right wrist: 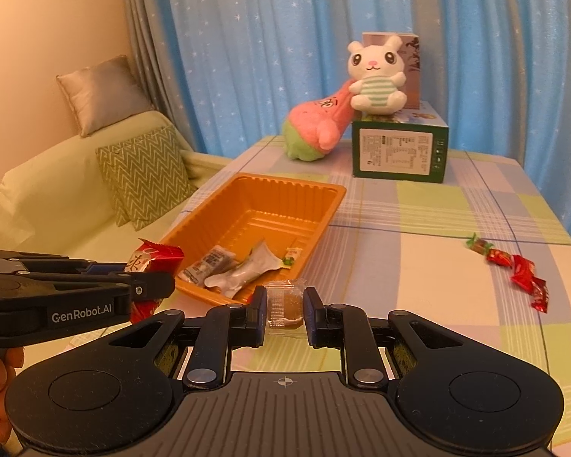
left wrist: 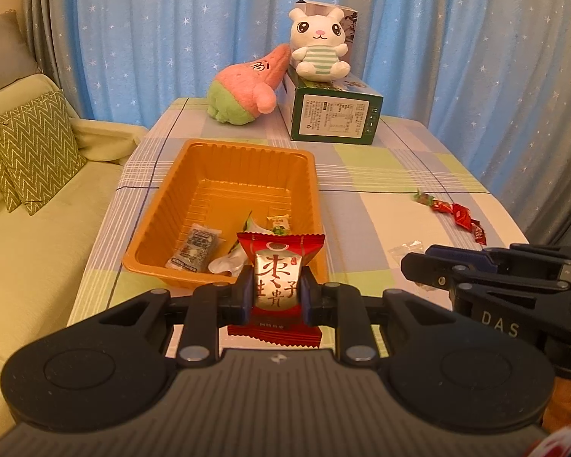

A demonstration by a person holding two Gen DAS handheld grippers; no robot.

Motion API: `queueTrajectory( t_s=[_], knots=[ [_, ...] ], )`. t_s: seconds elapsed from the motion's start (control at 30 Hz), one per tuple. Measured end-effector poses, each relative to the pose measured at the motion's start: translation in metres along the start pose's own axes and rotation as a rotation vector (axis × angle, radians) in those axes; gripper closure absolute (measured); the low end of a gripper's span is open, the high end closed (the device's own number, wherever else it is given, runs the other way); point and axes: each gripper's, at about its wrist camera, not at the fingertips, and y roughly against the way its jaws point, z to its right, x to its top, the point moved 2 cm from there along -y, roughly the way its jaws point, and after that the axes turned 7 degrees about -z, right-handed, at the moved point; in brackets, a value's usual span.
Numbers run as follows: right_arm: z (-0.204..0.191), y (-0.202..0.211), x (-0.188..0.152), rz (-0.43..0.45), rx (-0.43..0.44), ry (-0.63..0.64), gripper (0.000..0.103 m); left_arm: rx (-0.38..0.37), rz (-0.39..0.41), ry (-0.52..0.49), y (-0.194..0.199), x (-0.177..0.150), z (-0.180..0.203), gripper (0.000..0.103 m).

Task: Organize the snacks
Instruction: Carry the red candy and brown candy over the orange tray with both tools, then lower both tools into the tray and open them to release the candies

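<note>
Blue star-print curtains back a table covered with a pastel checked tablecloth point(right wrist: 418, 228); a pale green sofa stands to the left.

An orange rectangular plastic tray point(left wrist: 224, 160) sits on the cloth and serves, by judgement, as the collection bin. It already contains several items: a dark wrapped snack bar point(left wrist: 196, 247), a crumpled white-and-green wrapper point(right wrist: 247, 268) and a small yellow-and-green sachet point(left wrist: 279, 222).

The left gripper point(left wrist: 277, 291) is closed on a red-and-silver foil snack packet with Chinese characters point(left wrist: 278, 278), held upright just short of the tray's near rim. This packet is not yet deposited.

The right gripper point(right wrist: 284, 306) brackets a small clear-wrapped brown sweet point(right wrist: 285, 302) lying on the cloth just outside the tray's near corner. Gaps show at both fingers, so the sweet is judged not yet clamped.

Remaining work: a loose cluster of red foil-wrapped candies point(right wrist: 521, 274) with one green-ended piece lies well apart on the right side of the table. Task progress is judged roughly halfway.
</note>
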Motion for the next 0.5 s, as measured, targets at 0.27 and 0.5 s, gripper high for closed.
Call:
queueTrajectory(
  t_s=[0.27,0.5],
  knots=[
    [-0.003,-0.022,0.017,-0.006,0.009,0.013,0.083,0.004,-0.008,-0.004,-0.016,0.014,-0.017,0.082],
    [-0.005,-0.048,0.034,-0.02,0.022,0.013,0.083,0.001,-0.02,-0.013,-0.035,0.031,-0.032,0.082]
  ],
)
